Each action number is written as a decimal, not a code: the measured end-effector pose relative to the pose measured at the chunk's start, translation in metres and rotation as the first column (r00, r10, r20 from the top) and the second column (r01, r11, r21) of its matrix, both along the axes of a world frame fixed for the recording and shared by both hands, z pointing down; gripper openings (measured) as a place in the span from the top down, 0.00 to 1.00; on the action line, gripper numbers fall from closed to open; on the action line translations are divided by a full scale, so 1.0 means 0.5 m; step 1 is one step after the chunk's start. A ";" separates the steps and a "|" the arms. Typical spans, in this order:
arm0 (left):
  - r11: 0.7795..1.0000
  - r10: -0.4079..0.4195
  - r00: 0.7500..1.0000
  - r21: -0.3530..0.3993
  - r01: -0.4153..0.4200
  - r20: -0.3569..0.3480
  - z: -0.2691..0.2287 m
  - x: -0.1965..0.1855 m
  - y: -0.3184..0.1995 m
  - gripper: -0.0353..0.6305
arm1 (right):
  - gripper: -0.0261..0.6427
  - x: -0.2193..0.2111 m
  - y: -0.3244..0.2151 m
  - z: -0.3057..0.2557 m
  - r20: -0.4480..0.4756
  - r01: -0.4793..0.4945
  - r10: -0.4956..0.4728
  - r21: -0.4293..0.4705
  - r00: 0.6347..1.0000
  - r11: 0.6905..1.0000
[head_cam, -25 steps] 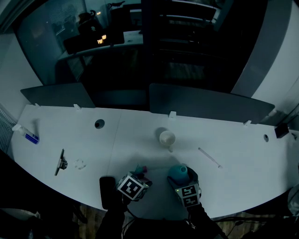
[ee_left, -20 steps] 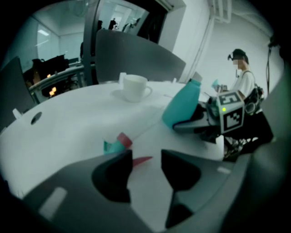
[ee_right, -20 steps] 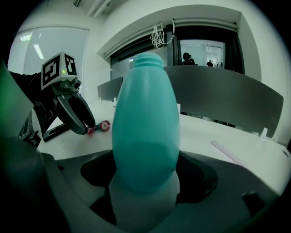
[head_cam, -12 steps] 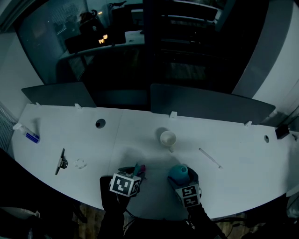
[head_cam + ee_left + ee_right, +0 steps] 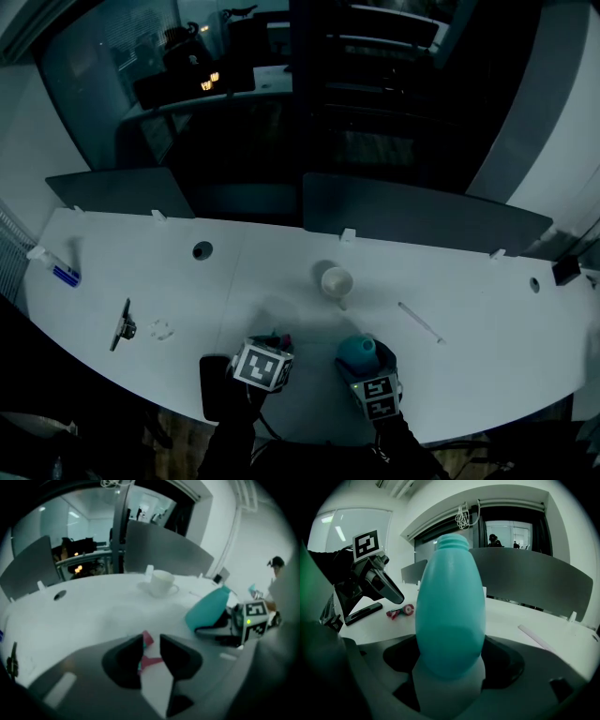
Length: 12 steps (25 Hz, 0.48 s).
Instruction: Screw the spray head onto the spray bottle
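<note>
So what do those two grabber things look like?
Both are dark, with chunky black jaws. The left gripper and the right gripper each carry a white cube printed with black square markers. A small green light glows on the right one. The person's sleeves look dark.

Your left gripper (image 5: 151, 646) shows two black, rounded jaw blocks set in a smooth grey moulded body. Your right gripper (image 5: 451, 663) has the same black blocks and grey shell. Each carries a white cube printed with black square markers on its faces: the left cube (image 5: 262, 366) and the right cube (image 5: 379, 394). A small green light (image 5: 247, 621) glows beside the right cube's marker. You wear dark sleeves (image 5: 228, 441) on both arms, seen at the near edge.
</note>
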<state>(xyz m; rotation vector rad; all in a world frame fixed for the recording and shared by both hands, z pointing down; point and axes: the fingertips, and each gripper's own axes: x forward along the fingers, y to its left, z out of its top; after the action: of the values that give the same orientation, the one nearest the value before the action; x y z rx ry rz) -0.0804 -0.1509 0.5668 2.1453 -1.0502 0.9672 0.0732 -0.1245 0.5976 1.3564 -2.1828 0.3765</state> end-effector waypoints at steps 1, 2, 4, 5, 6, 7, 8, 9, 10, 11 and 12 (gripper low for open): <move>0.999 0.026 1.000 -0.019 -0.026 -0.003 0.000 0.004 0.002 0.79 | 0.35 0.000 0.000 -0.001 -0.001 0.002 -0.002 -0.002 1.000 1.000; 0.998 0.049 0.999 -0.040 -0.049 -0.005 0.004 0.006 0.005 0.82 | 0.35 0.001 0.000 -0.002 -0.003 0.002 -0.002 -0.003 1.000 1.000; 0.991 0.113 0.992 -0.078 -0.109 0.051 0.029 0.003 0.018 0.82 | 0.35 0.000 -0.001 -0.002 -0.003 0.004 -0.004 -0.003 1.000 1.000; 0.985 0.153 0.984 -0.096 -0.144 0.092 0.044 -0.001 0.026 0.82 | 0.35 -0.001 -0.001 -0.002 0.000 0.006 -0.006 -0.003 1.000 1.000; 0.979 0.188 0.974 -0.106 -0.175 0.126 0.055 -0.004 0.032 0.82 | 0.35 -0.001 -0.001 -0.001 0.001 0.006 -0.006 -0.001 1.000 1.000; 0.975 0.212 0.965 -0.101 -0.198 0.153 0.061 -0.006 0.033 0.82 | 0.35 0.000 -0.002 0.000 0.001 0.007 -0.007 0.001 1.000 1.000; 0.973 0.227 0.957 -0.087 -0.215 0.177 0.064 -0.010 0.033 0.82 | 0.35 0.000 -0.002 0.001 0.001 0.009 -0.009 0.004 1.000 1.000; 0.971 0.239 0.950 -0.073 -0.229 0.201 0.065 -0.016 0.032 0.82 | 0.35 0.000 -0.002 0.001 0.002 0.011 -0.011 0.007 1.000 1.000; 0.968 0.250 0.943 -0.063 -0.242 0.220 0.065 -0.022 0.032 0.82 | 0.35 0.000 -0.002 0.000 0.002 0.013 -0.013 0.010 1.000 1.000; 0.965 0.262 0.937 -0.061 -0.255 0.229 0.065 -0.027 0.034 0.82 | 0.35 0.000 -0.002 -0.001 0.001 0.014 -0.014 0.010 1.000 1.000; 0.961 0.275 0.933 -0.064 -0.268 0.233 0.065 -0.033 0.036 0.82 | 0.35 0.001 -0.001 -0.002 0.000 0.014 -0.014 0.008 1.000 1.000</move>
<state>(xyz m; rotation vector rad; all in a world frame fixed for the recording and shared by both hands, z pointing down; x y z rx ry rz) -0.0967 -0.1331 0.5995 2.2273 -0.8505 1.3927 0.0736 -0.1252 0.5967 1.3445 -2.1947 0.3630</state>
